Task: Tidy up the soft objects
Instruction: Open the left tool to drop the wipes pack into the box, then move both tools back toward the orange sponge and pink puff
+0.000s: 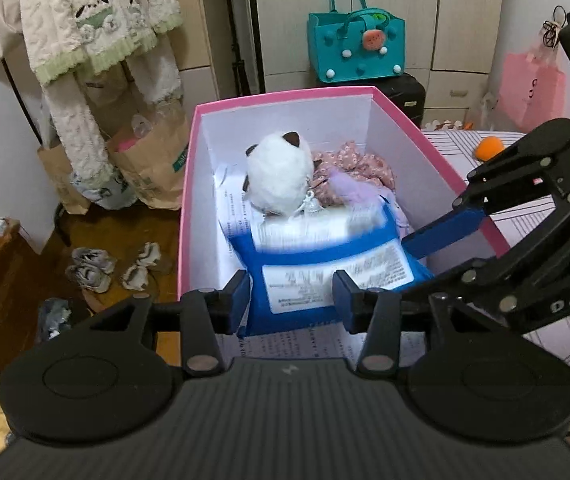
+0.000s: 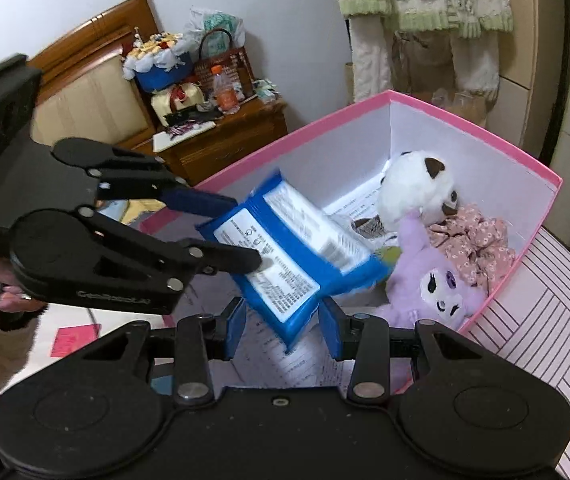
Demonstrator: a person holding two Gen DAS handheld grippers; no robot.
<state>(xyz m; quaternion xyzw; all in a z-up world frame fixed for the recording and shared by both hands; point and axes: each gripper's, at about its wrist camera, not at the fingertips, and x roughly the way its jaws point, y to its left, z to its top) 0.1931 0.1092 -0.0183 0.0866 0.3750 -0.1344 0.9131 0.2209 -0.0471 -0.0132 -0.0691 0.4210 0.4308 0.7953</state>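
Left tool: your left tool (image 1: 292,298) has its blue-padded fingers spread, one on each side of the pack's near end at the lower centre of the frame; in the right wrist view it (image 2: 251,232) enters from the left, one finger above the pack and the other lying across its label. You cannot tell whether the pads press it.
Right tool: your right tool (image 2: 281,330) is spread too, its pads flanking the pack's lower corner with a gap on both sides; in the left wrist view it (image 1: 443,234) reaches in from the right edge.
Pack: the blue plastic pack with a white printed label (image 1: 327,276) is tilted and motion-blurred over the near half of the box; in the right wrist view (image 2: 289,248) one corner dips toward the printed paper lining the floor.
Box: the pink-rimmed cardboard box with white inner walls (image 1: 285,94) fills the middle of the frame; in the right wrist view (image 2: 473,122) it runs to the upper right.
Contents: a white plush toy with brown ears (image 1: 279,176) sits toward the far end, a pink floral fabric piece (image 1: 359,166) just beside it, and a lilac plush toy with a white face (image 2: 443,294) lies against the right wall, touching the pack's corner.
Surroundings: a teal felt handbag (image 1: 355,46) stands beyond the box at the upper centre.
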